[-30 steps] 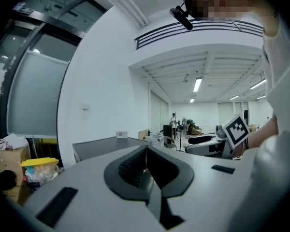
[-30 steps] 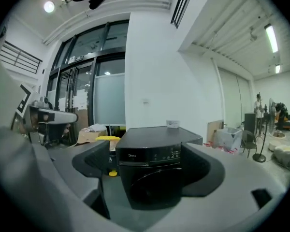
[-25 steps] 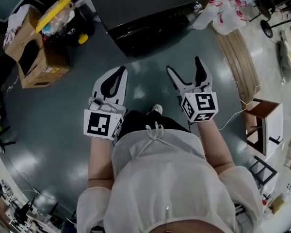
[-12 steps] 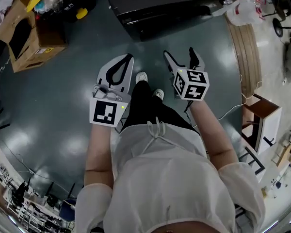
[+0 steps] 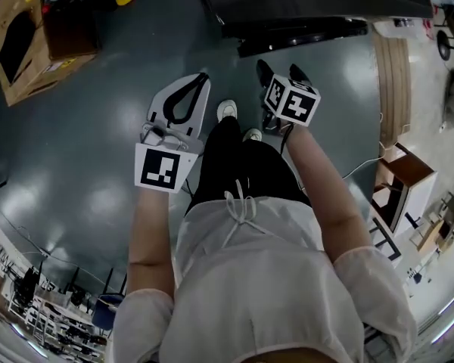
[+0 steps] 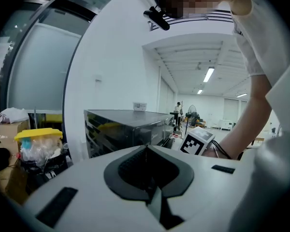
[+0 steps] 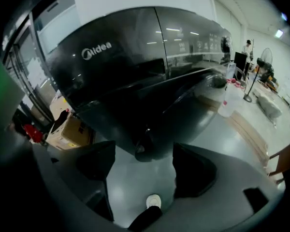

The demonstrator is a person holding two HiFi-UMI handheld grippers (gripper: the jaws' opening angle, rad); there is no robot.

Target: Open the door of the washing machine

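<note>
So the washing machine (image 5: 310, 6) is that big glossy black box along the top edge of the head view, and the person is standing right in front of it on the grey-green floor (image 5: 83, 127) with both grippers held out low. The left gripper (image 5: 202, 76) sits left of centre in that view, and its jaws are pressed together at the tips with nothing between them; its own view shows the same, with the two dark pads meeting in a seam. That view also catches the machine side-on in the middle of the frame, with a yellow-lidded bin (image 6: 37, 134) at the lower left. The right gripper (image 5: 280, 70) is just right of centre, tilted down toward the machine's front, close to it but not touching. Its jaws have just been closing a bit, but they're plainly apart and empty: through the gap its own view shows only floor and a white shoe (image 7: 153, 200) at the bottom. The door (image 7: 183, 108) is the rounded dark bulge across the middle of the right gripper view, just above the jaws, and it looks flush with the body; I can't pick out a handle for sure. There's a cardboard box (image 5: 19, 51) at the upper left of the head view.
</note>
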